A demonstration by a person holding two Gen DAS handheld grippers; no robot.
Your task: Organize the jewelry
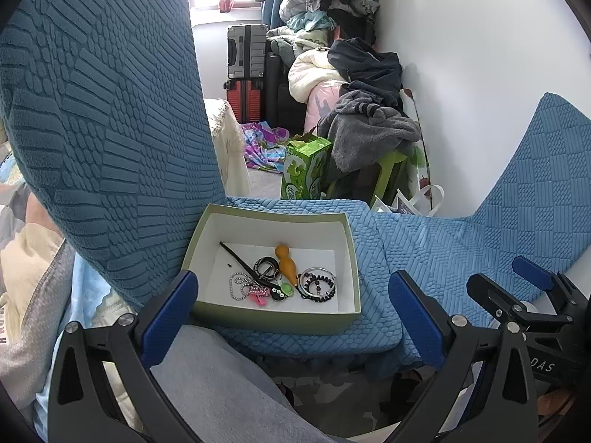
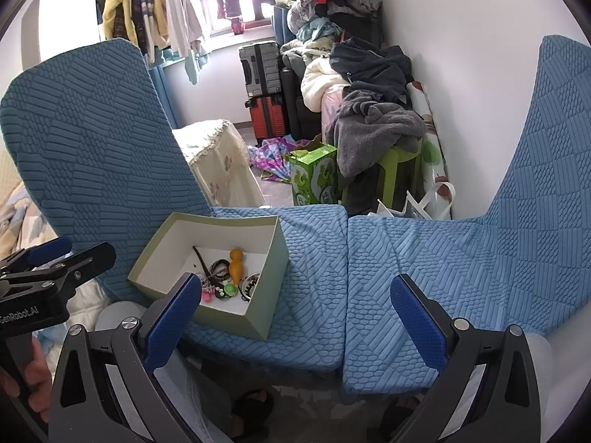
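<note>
Jewelry (image 1: 280, 277) heaped in 1 box (image 1: 275, 318) | 2 chairs | left gripper (image 1: 291, 317) spread; right gripper (image 2: 295, 313) spread

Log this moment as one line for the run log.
left gripper: open, empty | right gripper: open, empty | jewelry: all in green box on blue chair seat | stage: not started

box (image 2: 258, 295) near corner hidden behind right tool's finger (image 2: 173, 317), tangled jewelry (image 2: 225, 280) pieces too small to tell
</note>
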